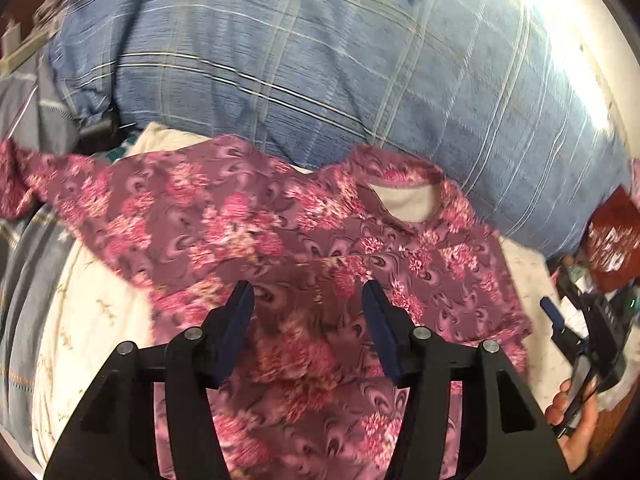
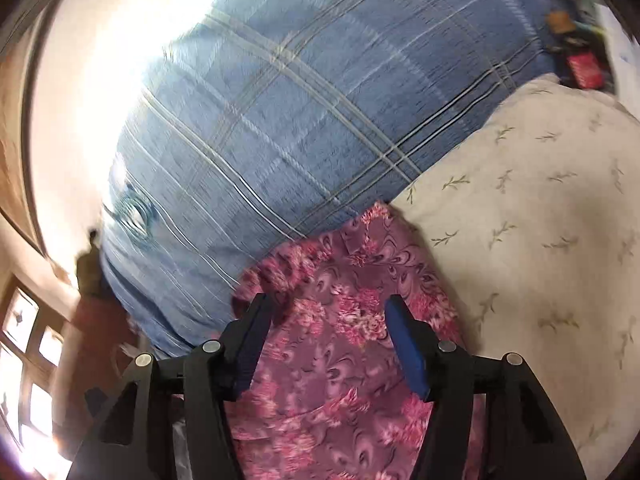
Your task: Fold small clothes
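Note:
A small purple top with pink flowers lies spread on a cream sheet, neckline toward the blue pillow. My left gripper is open and empty, hovering over the top's middle. The right gripper shows at the right edge of the left wrist view, held in a hand beside the top's edge. In the right wrist view my right gripper is open and empty above one end of the top. Both views are blurred.
A large blue plaid pillow lies just behind the top and also shows in the right wrist view. The cream sheet with a leaf print spreads right of it. Grey striped bedding lies left. Red clutter sits right.

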